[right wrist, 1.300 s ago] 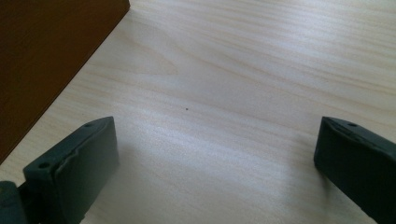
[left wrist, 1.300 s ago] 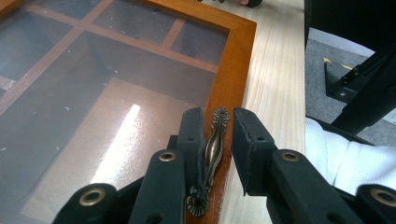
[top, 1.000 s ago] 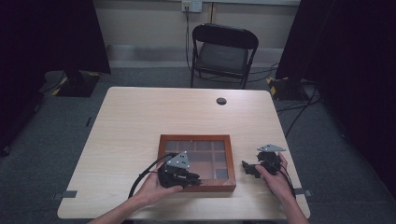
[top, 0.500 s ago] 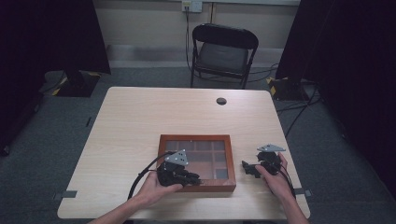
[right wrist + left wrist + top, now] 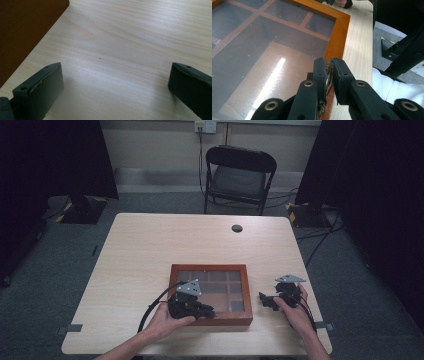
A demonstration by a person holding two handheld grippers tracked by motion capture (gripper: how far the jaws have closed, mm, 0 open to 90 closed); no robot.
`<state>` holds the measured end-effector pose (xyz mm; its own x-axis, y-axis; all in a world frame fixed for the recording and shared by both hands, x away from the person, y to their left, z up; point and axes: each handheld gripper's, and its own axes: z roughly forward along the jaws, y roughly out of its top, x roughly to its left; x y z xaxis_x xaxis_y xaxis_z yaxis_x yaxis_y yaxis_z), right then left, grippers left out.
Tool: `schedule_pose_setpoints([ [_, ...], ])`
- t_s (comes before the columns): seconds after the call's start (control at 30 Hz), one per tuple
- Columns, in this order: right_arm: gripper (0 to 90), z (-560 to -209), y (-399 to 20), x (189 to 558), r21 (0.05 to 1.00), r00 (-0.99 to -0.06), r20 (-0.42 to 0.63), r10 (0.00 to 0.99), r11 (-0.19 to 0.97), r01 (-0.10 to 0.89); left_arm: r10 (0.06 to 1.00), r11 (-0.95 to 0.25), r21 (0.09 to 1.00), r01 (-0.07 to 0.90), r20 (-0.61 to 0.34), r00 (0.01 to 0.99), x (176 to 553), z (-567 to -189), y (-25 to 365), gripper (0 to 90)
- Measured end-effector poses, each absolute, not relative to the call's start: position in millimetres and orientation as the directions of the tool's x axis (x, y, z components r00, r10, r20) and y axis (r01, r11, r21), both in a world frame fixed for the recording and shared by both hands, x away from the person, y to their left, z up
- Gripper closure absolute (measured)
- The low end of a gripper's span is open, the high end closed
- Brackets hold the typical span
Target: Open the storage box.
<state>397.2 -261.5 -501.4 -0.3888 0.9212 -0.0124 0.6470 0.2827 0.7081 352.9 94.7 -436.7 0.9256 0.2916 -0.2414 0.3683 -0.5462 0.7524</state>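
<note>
Evidently we are working at the lid of a wooden display box [image 5: 210, 295], which sits near the front edge of the surface [image 5: 150, 250], just ahead of both hands. Our left gripper [image 5: 329, 75] comes in from the box's near side with its fingers [image 5: 320, 72] narrowed onto a small brassy clasp [image 5: 328, 73] at the front rim of the frame. We judge this pinch is there because the clasp is the one handle for lifting the glass-paned lid. Fingers stand upright on either side of it, pressing it.

Our right gripper [image 5: 267, 301] rests on the surface just beside the box's right side, apart from it. Its fingers [image 5: 40, 85] are spread wide, nothing between them but bare wood. We read it as waiting, placed close enough to steady the box if it slides.
</note>
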Motion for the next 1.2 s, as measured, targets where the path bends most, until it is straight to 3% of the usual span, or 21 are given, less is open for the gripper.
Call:
schedule_pose_setpoints([
  [1.2, 0.0, -501.4, -261.5, 397.2, 0.708, -0.389, -0.012, 0.921, 0.283, 0.647, 0.285, -0.545, 0.765, 0.342, -0.215, 0.934, 355.6, -411.4, 96.6, 81.2],
])
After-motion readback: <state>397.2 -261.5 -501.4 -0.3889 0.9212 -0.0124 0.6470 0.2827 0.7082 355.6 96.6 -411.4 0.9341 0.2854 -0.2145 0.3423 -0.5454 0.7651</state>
